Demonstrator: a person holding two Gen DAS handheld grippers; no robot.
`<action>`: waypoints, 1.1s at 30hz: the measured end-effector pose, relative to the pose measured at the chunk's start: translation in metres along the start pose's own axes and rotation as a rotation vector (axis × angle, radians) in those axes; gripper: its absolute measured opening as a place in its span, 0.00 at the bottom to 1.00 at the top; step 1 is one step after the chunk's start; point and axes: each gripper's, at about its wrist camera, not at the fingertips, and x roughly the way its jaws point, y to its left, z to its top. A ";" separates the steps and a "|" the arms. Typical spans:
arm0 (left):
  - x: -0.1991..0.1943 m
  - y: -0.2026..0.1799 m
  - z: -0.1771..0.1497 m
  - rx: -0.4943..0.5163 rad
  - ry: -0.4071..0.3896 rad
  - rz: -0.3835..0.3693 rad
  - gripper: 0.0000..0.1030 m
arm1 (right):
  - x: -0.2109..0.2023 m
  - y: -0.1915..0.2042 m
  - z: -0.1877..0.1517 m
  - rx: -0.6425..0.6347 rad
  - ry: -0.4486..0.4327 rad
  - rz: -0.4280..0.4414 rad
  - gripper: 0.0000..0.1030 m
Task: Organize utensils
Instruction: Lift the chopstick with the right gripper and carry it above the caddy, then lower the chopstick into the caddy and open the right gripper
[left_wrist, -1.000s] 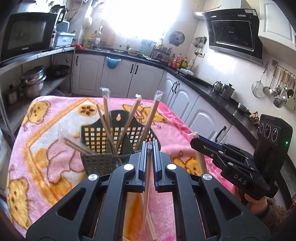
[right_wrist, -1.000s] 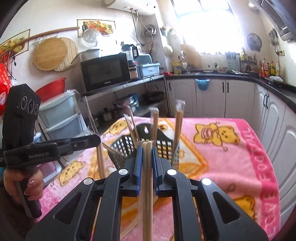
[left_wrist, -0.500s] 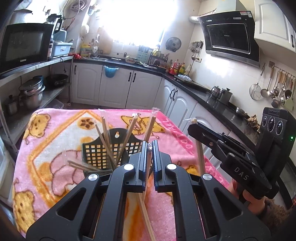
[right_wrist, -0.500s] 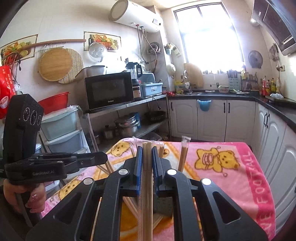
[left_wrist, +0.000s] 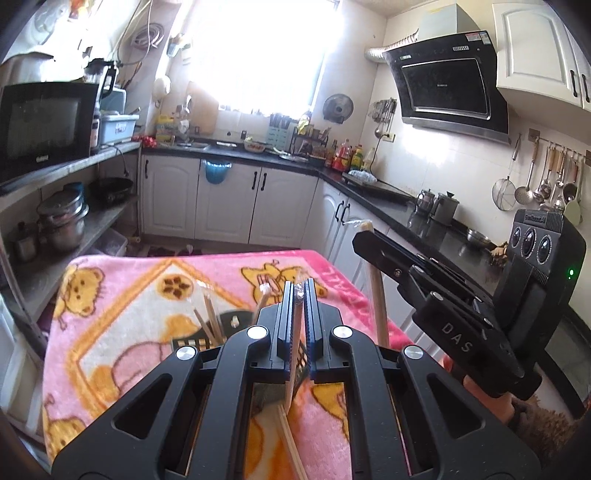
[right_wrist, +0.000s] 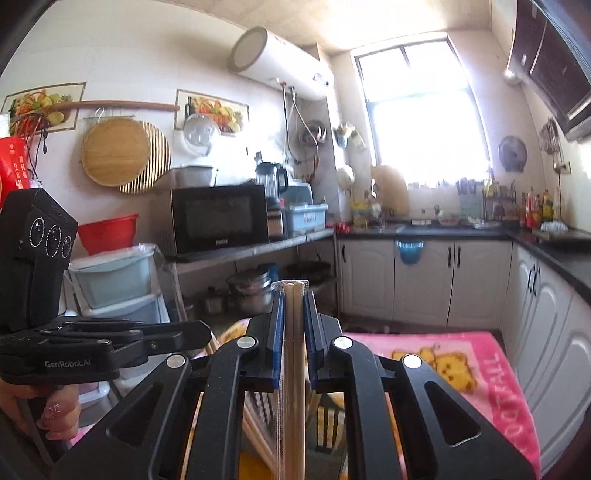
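A black mesh basket (left_wrist: 197, 342) stands on the pink bear blanket (left_wrist: 122, 314), mostly hidden behind my left gripper (left_wrist: 300, 287). Several wrapped chopsticks (left_wrist: 211, 318) stick up from it. The left gripper is shut on a thin wrapped chopstick pair (left_wrist: 291, 369) that hangs down between its jaws. To its right, my right gripper (left_wrist: 364, 242) holds another wooden pair (left_wrist: 379, 306) upright. In the right wrist view, the right gripper (right_wrist: 294, 295) is shut on that wrapped pair (right_wrist: 294, 317), above the basket (right_wrist: 328, 424). The left gripper (right_wrist: 203, 332) sits at the left there.
The blanket-covered table ends at a far edge (left_wrist: 221, 254) facing white cabinets (left_wrist: 229, 199). A shelf with a microwave (left_wrist: 40, 125) and pots (left_wrist: 62, 221) runs along the left. A dark counter (left_wrist: 436, 229) and hanging ladles (left_wrist: 539, 184) lie to the right.
Both grippers have risen with their chopstick pairs still held. The basket has sunk in both views and is now mostly hidden behind the gripper bodies.
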 end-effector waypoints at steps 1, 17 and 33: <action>0.000 0.001 0.003 0.001 -0.005 0.003 0.03 | 0.002 0.000 0.003 -0.005 -0.010 -0.003 0.10; -0.008 0.022 0.055 0.037 -0.084 0.097 0.03 | 0.052 -0.007 0.020 -0.043 -0.111 -0.028 0.10; 0.010 0.071 0.043 -0.019 -0.067 0.164 0.03 | 0.095 -0.020 -0.012 -0.019 -0.244 -0.119 0.10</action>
